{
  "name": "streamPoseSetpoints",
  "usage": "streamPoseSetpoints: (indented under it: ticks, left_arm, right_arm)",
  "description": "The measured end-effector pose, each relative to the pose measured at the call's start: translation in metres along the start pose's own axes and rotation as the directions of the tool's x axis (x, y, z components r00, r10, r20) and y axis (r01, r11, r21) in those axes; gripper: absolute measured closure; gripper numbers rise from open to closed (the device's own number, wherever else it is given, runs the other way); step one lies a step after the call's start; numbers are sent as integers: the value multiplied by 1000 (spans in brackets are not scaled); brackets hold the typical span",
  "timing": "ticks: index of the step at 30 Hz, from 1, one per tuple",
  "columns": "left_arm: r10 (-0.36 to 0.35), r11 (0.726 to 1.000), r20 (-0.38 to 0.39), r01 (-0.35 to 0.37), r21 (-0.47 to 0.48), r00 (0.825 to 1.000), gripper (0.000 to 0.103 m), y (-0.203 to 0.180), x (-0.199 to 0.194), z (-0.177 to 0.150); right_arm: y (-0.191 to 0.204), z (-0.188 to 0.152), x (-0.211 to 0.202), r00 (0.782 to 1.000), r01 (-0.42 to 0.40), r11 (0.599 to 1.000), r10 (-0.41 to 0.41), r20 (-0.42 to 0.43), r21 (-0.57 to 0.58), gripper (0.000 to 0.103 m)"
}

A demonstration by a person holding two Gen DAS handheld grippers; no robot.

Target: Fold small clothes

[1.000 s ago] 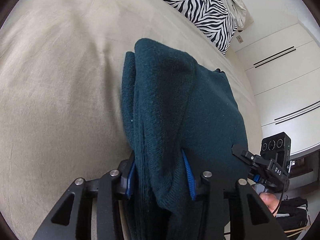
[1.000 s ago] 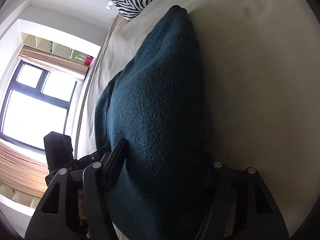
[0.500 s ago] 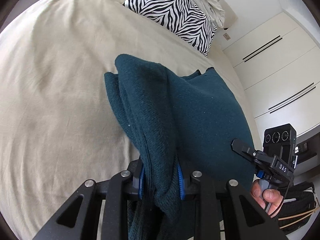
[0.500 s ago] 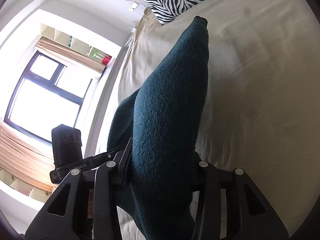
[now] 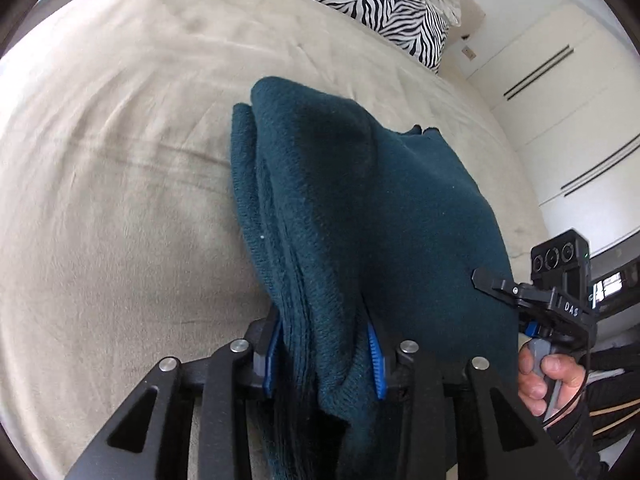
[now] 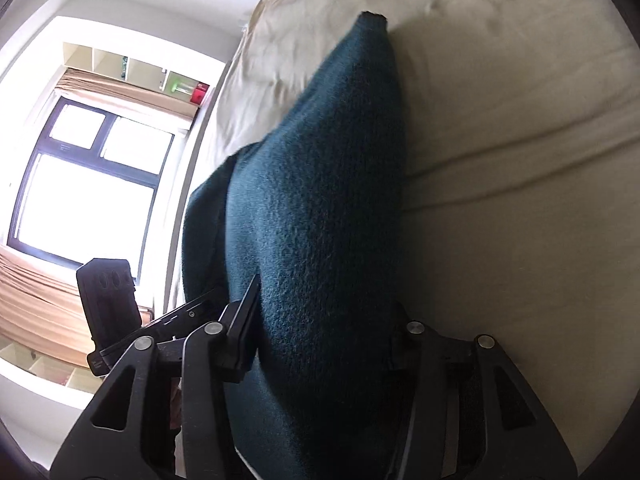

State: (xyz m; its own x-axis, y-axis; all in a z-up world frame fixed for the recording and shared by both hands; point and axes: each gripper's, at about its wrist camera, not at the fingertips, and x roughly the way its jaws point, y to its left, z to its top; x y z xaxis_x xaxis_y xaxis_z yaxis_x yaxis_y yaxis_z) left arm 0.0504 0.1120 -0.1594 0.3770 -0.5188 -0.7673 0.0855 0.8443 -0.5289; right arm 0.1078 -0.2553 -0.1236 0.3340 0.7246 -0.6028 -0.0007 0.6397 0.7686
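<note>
Left gripper (image 5: 324,354) pinching the sweater (image 5: 360,216), right gripper (image 6: 324,320) apparently clamping it too, bare hand (image 5: 548,376) squeezing a trigger

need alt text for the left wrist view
The left claw pinches a folded dark teal knit garment above a beige bed. A zebra-print pillow lies at the far end, and the right claw is at the right edge.
</note>
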Motion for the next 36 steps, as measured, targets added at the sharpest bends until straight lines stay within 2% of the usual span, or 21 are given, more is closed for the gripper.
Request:
streamPoseSetpoints:
  ticks: [1,3,8,10,12,14,16,18,22,23,24,25,26,27,28,29,30,31,33,34,36]
  left_arm:
    - [-37,999,13,37,-38,999,64,6,-3,-1]
    - [-45,997,30,47,-67,999,63,8,-9,-3]
    - [46,999,107,-45,-18,993,60,-5,-42,-19]
    - [75,997,158,-74,-13,985,57,-12,-57,-25]
    - [98,995,212,-100,-1,972,57,-19,-73,-32]
    - [98,994,262,-107,19,960,53,-26,-90,-44]
    - [96,994,302,-110,28,948,49,-32,-97,-57]
    - [80,995,311,-96,36,947,46,-36,-95,-66]
    - [114,989,251,-133,60,961,46,-47,-70,-75]
    - [116,987,257,-139,75,959,46,-48,-71,-82]
    - [118,985,273,-148,91,955,46,-51,-75,-86]
    - [122,982,291,-157,100,949,45,-54,-81,-90]
    - [132,979,310,-172,106,941,43,-56,-86,-92]
    - [144,975,339,-192,113,930,37,-60,-93,-94]
    - [160,968,381,-221,119,910,30,-66,-102,-95]
    - [179,958,433,-256,127,883,26,-73,-112,-96]
    - [196,945,494,-298,136,847,14,-82,-125,-99]
    - [217,924,565,-354,143,796,0,-93,-136,-102]
    - [254,873,704,-470,129,664,0,-115,-160,-110]
    - [254,856,742,-501,126,620,0,-124,-170,-112]
    - [250,840,781,-529,119,572,0,-139,-189,-111]
  right_arm:
    - [-6,-2,-1,999,-46,999,46,13,5,59]
    - [-9,-4,-6,996,-89,996,88,27,28,57]
    - [7,-17,-43,992,8,1000,-11,129,22,54]
    - [17,-28,-62,985,23,1000,-23,168,7,54]
    - [34,-44,-78,980,-10,999,18,197,-43,54]
    - [48,-59,-92,976,-8,996,28,215,-92,54]
    - [56,-72,-95,973,-48,991,74,217,-123,54]
    - [53,-80,-91,975,-101,987,123,184,-124,54]
    - [7,-93,-75,990,-63,998,63,129,-8,58]
    - [-2,-91,-72,986,-87,996,81,146,29,60]
    - [-3,-94,-79,980,-115,992,106,169,45,58]
    - [2,-97,-89,975,-114,993,105,194,32,58]
    - [12,-99,-100,971,-81,997,80,223,-5,56]
    - [22,-101,-111,966,-43,998,53,251,-47,56]
    - [34,-102,-122,959,-16,996,40,281,-89,56]
    - [48,-103,-138,948,15,992,24,317,-122,56]
    - [62,-107,-152,932,58,986,2,362,-154,52]
    - [79,-110,-166,911,105,975,-15,413,-194,50]
    - [116,-121,-190,844,234,931,-51,535,-280,37]
    - [135,-126,-203,803,293,905,-58,593,-308,31]
    - [167,-143,-227,712,373,862,-30,702,-342,2]
